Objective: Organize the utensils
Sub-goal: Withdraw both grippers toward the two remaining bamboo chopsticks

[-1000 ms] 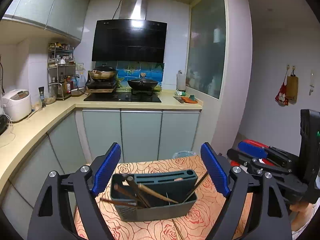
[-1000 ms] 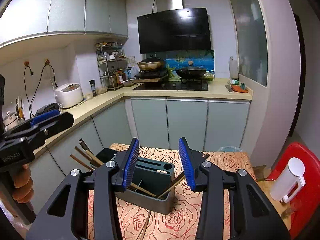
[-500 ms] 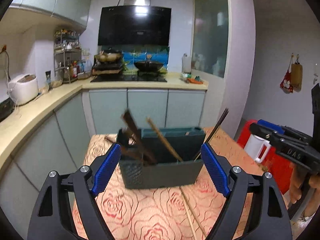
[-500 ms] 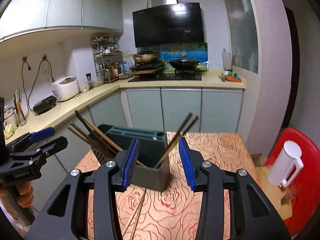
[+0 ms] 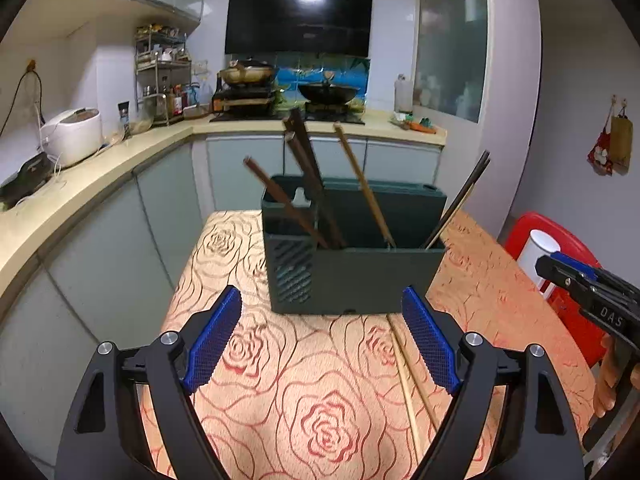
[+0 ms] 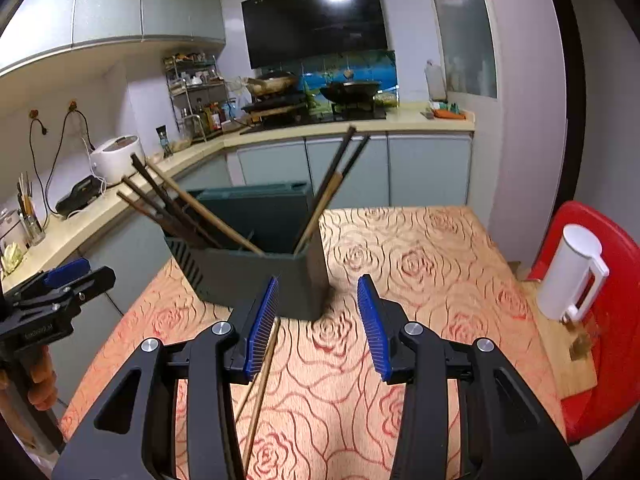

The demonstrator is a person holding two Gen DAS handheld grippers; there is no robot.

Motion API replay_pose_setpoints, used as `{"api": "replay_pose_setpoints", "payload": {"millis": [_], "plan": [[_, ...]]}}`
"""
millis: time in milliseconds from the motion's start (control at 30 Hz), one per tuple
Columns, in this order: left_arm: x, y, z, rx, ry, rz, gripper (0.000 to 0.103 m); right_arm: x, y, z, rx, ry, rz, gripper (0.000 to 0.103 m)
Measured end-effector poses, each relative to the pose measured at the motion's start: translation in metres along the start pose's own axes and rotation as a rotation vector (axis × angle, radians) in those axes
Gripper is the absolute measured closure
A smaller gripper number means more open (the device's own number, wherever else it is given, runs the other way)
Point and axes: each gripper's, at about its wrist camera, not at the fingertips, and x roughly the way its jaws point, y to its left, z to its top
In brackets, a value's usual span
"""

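A dark green utensil holder (image 5: 356, 268) stands on the rose-patterned table (image 5: 280, 380), also in the right wrist view (image 6: 256, 276). Several brown and dark chopsticks (image 5: 308, 184) lean inside it (image 6: 180, 208). A pair of light wooden chopsticks (image 5: 408, 380) lies flat on the table in front of the holder, also in the right wrist view (image 6: 260, 388). My left gripper (image 5: 320, 340) is open and empty, short of the holder. My right gripper (image 6: 318, 320) is open and empty, with the loose chopsticks just under its left finger.
A white jug (image 6: 568, 276) sits on a red chair (image 6: 612, 320) to the right of the table. Kitchen counter (image 5: 80, 184) with a rice cooker (image 5: 74, 136) runs along the left; the stove (image 5: 280, 108) is behind.
Both grippers have dropped lower and pulled back, so the holder now appears higher and farther in view. Both stay open and empty.
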Motion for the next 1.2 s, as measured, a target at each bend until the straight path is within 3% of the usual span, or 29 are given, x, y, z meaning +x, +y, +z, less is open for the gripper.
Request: {"api": "replay_pose_setpoints", "payload": {"millis": [267,500,800,967,1200], "plan": [[-0.004,0.006,-0.028,-0.019,0.047,0.019,0.024,-0.003,-0.002,-0.037,0.013,0.046,-0.011,0.062],[-0.006,0.012,-0.052,-0.046,0.08,0.018,0.024,-0.008,-0.005,-0.065,0.025,0.073,-0.038,0.056],[-0.001,0.014,-0.098,-0.045,0.145,0.003,0.024,-0.015,0.005,-0.103,-0.045,0.128,-0.056,0.056],[0.003,0.001,-0.123,-0.014,0.19,-0.032,0.024,-0.018,0.005,-0.119,-0.052,0.143,-0.058,0.056],[0.006,-0.04,-0.147,0.114,0.226,-0.112,0.024,-0.013,0.0,-0.133,-0.047,0.177,-0.062,0.056]]}}
